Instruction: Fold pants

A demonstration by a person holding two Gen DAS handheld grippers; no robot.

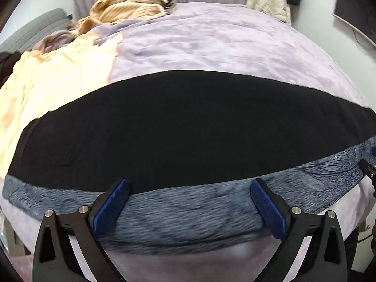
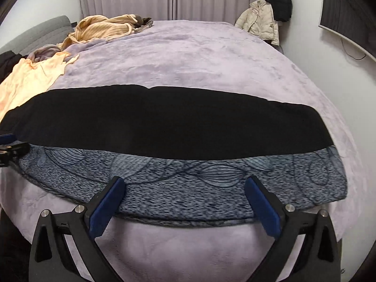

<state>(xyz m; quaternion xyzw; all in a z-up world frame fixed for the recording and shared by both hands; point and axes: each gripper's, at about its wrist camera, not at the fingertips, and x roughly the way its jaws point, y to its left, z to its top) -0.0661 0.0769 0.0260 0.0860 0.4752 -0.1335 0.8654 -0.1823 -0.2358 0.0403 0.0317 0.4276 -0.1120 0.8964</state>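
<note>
The pants lie flat across the bed as a long band. The far strip is plain black; the near strip is blue-grey patterned fabric. My left gripper is open and empty, its blue pads just above the patterned strip near the black edge. My right gripper is open and empty over the patterned strip. The right gripper's tip shows at the right edge of the left wrist view; the left gripper's tip shows at the left edge of the right wrist view.
The lilac bed cover spreads beyond the pants. A peach garment and a tan ribbed garment lie at the far left. A grey headboard stands left. Jackets hang at the far right, near a wall panel.
</note>
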